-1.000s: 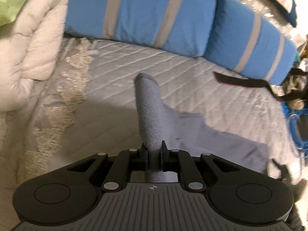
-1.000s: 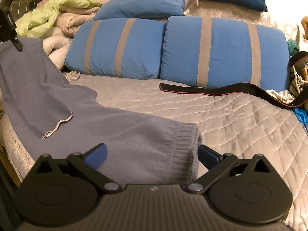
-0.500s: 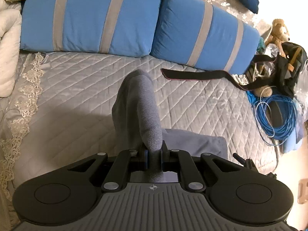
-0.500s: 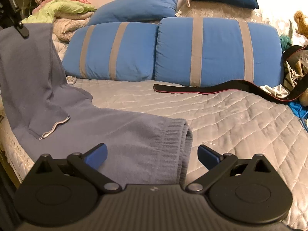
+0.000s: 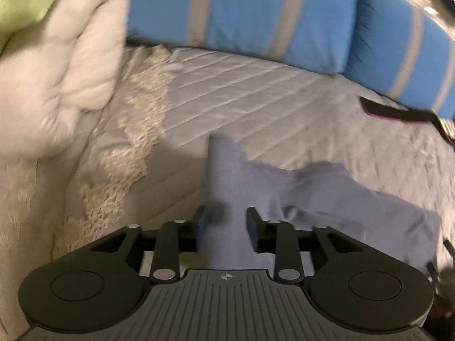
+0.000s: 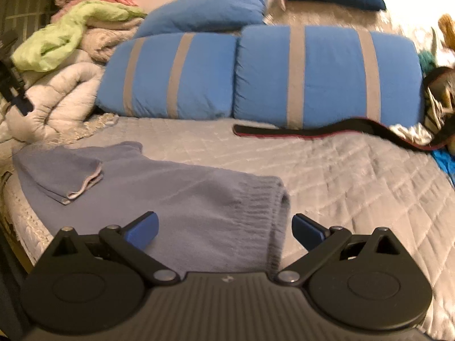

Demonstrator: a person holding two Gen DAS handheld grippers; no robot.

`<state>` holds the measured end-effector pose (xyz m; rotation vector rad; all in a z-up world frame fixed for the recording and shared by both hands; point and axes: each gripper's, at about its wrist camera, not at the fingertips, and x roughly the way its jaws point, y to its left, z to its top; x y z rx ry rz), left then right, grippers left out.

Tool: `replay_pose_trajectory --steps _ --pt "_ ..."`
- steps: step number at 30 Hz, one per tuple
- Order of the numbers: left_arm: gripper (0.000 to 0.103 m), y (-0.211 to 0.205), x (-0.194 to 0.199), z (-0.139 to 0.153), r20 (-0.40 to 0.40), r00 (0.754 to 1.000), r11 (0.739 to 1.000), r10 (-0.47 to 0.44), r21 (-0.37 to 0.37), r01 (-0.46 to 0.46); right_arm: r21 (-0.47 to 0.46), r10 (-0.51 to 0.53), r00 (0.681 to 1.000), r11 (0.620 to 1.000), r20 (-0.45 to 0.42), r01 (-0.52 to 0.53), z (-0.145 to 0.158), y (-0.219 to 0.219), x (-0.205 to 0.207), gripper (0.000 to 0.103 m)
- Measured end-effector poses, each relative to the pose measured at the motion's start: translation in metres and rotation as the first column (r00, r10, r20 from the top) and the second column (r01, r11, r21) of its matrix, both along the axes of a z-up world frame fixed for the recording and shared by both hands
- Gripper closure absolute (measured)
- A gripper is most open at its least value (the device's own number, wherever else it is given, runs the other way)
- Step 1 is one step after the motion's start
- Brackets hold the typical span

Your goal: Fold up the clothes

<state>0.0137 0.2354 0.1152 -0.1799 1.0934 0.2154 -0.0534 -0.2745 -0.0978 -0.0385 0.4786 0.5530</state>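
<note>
Left gripper (image 5: 226,228): jaws apart, a raised fold of the grey garment (image 5: 327,199) standing between them; contact with either finger cannot be confirmed, as this view is blurred by motion. Right gripper (image 6: 224,228): jaws wide apart, low over the garment (image 6: 176,199), whose ribbed cuff end (image 6: 264,199) lies flat between the fingers without being pinched. The garment lies spread on the bed (image 6: 341,176), running from the right gripper toward the left edge of the mattress, where a folded-over flap with a pale hem (image 6: 82,183) rests on top of it. In the left wrist view the cloth extends rightward from the jaws across the quilted cover. A lace trim (image 5: 133,130) borders the cover to the left of the garment. Beyond the garment, a black strap (image 6: 312,130) lies across the bed, just in front of the pillows. Two blue pillows with grey stripes (image 6: 256,74) stand side by side against the head of the bed, a plain blue pillow (image 6: 204,11) behind them. To the left, a white duvet (image 6: 57,99) is rolled up at the bed's edge, with a green cloth (image 6: 62,37) and other bedding heaped on it. Clutter at the far right is too blurred to identify.
</note>
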Motion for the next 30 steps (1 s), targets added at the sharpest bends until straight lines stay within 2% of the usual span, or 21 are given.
replay_pose_trajectory --steps 3,5,10,14,16,20,21,22,23,24,27,30 --pt "0.066 0.009 -0.006 -0.008 0.029 0.999 0.999 0.017 -0.039 -0.016 0.052 -0.007 0.993 0.999 -0.117 0.013 -0.002 -0.012 0.014 0.0" --pt "0.065 0.008 -0.01 -0.012 0.042 0.999 0.998 0.011 -0.056 -0.009 0.109 -0.009 0.975 0.993 -0.224 0.035 -0.005 -0.021 0.027 0.0" --pt "0.064 -0.007 -0.017 -0.019 0.065 0.998 0.996 -0.027 -0.087 0.032 0.264 0.054 0.895 0.962 -0.444 0.073 -0.016 -0.046 0.06 0.001" --pt "0.064 -0.019 -0.019 -0.027 0.065 0.996 0.993 -0.057 -0.102 0.063 0.382 0.151 0.831 0.921 -0.535 0.079 -0.02 -0.058 0.084 0.005" --pt "0.064 -0.025 -0.019 -0.03 0.064 0.995 0.991 -0.071 -0.108 0.077 0.402 0.186 0.807 0.913 -0.561 0.069 -0.023 -0.058 0.094 0.006" --pt "0.064 -0.031 -0.018 -0.035 0.064 0.995 0.989 -0.078 -0.118 0.085 0.437 0.221 0.759 0.895 -0.613 0.092 -0.028 -0.057 0.103 0.03" --pt "0.064 -0.032 -0.018 -0.036 0.063 0.995 0.99 -0.073 -0.119 0.08 0.428 0.215 0.756 0.899 -0.618 0.094 -0.029 -0.057 0.104 0.036" --pt "0.064 -0.032 -0.018 -0.037 0.063 0.996 0.99 -0.069 -0.12 0.076 0.419 0.21 0.749 0.902 -0.629 0.099 -0.03 -0.056 0.106 0.057" --pt "0.064 -0.033 -0.017 -0.038 0.062 0.996 0.99 -0.064 -0.122 0.071 0.412 0.204 0.733 0.904 -0.649 0.112 -0.034 -0.056 0.107 0.072" --pt "0.064 -0.033 -0.017 -0.039 0.062 0.996 0.99 -0.06 -0.124 0.067 0.41 0.202 0.723 0.904 -0.66 0.121 -0.036 -0.055 0.108 0.072" --pt "0.064 -0.034 -0.015 -0.041 0.06 0.997 0.99 -0.047 -0.133 0.055 0.392 0.178 0.752 0.913 -0.635 0.115 -0.032 -0.053 0.104 0.078" --pt "0.064 -0.036 -0.013 -0.042 0.058 0.998 0.989 -0.035 -0.141 0.043 0.383 0.145 0.754 0.912 -0.641 0.15 -0.026 -0.06 0.106 0.083"
